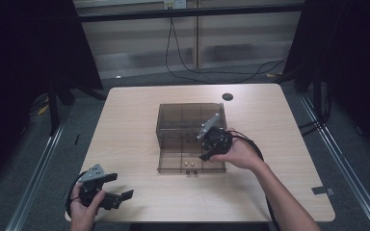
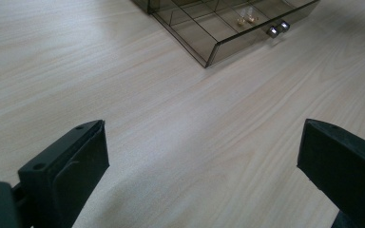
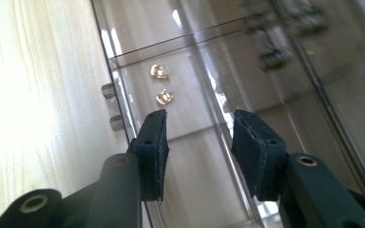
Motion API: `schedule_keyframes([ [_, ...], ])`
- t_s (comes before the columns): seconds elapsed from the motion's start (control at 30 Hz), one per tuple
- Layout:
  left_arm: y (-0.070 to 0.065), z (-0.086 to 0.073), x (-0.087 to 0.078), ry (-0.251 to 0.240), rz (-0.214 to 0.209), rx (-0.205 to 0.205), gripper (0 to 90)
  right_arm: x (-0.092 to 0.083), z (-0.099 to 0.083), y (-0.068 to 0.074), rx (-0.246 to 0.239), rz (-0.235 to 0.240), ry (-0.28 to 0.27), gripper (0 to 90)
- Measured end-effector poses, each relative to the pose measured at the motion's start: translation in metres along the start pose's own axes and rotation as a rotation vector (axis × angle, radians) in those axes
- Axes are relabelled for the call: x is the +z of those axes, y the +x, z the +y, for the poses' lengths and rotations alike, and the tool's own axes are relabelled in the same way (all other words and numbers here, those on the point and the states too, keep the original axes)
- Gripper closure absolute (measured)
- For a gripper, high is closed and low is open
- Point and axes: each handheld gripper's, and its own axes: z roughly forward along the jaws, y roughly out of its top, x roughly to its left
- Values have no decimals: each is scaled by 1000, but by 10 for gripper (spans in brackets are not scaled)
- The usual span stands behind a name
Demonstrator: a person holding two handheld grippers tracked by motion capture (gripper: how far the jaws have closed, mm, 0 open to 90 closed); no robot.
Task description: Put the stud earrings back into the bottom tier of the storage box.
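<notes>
Right gripper view: gold earrings (image 3: 163, 96) in drawer (image 3: 209, 156) just beyond parted, empty jaws.

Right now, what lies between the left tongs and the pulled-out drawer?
Bare wooden table. In the left gripper view, the left tongs stand open over it, and the drawer with its two gold pieces sits beyond.

Dim, dark-edged high view; glare whitens the table (image 3: 24, 118) in the right gripper view, whose far background blurs.
</notes>
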Motion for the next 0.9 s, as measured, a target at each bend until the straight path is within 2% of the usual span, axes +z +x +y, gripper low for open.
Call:
schedule_keyframes([
  [0.2,0,0,1,-1,-1,-5,30,-16,-27,-1,81,-56,-127,502],
  [0.23,0,0,0,-2,-1,-6,30,-18,-32,0,101,-69,-138,500],
  [0.27,0,0,0,0,0,-1,30,-23,-41,1,139,-84,-176,476],
  [0.3,0,0,0,-2,-1,-4,30,-23,-41,1,139,-84,-176,476],
  [0.4,0,0,0,1,-2,-1,29,-25,-57,1,191,-104,-230,446],
  [0.57,0,0,0,-4,-6,-12,30,-33,-79,8,262,-149,-287,369],
  [0.73,0,0,0,1,-2,-4,29,-48,-106,14,363,-205,-382,294],
  [0.83,-1,0,1,3,-5,-1,29,-53,-123,20,407,-241,-397,273],
  [0.9,-1,0,1,4,0,-1,29,-56,-134,22,434,-242,-411,268],
])
